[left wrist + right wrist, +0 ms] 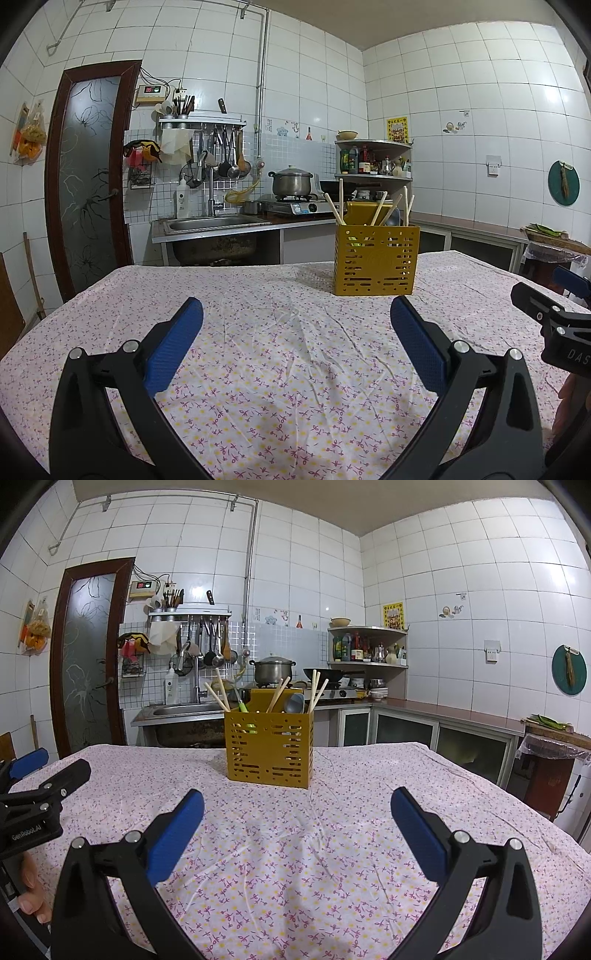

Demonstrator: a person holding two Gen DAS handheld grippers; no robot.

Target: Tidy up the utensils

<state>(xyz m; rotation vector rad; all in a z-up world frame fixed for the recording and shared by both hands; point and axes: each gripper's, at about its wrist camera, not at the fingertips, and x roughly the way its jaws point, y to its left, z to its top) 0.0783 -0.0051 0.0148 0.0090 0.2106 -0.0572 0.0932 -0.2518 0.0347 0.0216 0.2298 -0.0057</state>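
Note:
A yellow perforated utensil holder [376, 260] [269, 747] stands upright on the floral tablecloth. Several wooden chopsticks [334, 210] [218, 696] lean out of it, along with a grey spoon [295, 703] and a green-handled utensil [242, 705]. My left gripper [295, 314] is open over bare cloth, short of the holder and to its left. My right gripper [297, 805] is open too, with the holder ahead and slightly left. Nothing is held between either pair of blue pads. Each gripper shows at the edge of the other's view.
The table with the floral cloth [280, 354] [295, 849] has its far edge just behind the holder. Beyond it are a sink [214, 223], a stove with a pot [291, 182], a corner shelf [369, 646] and a counter [461, 716]. A hand [31, 893] shows at lower left.

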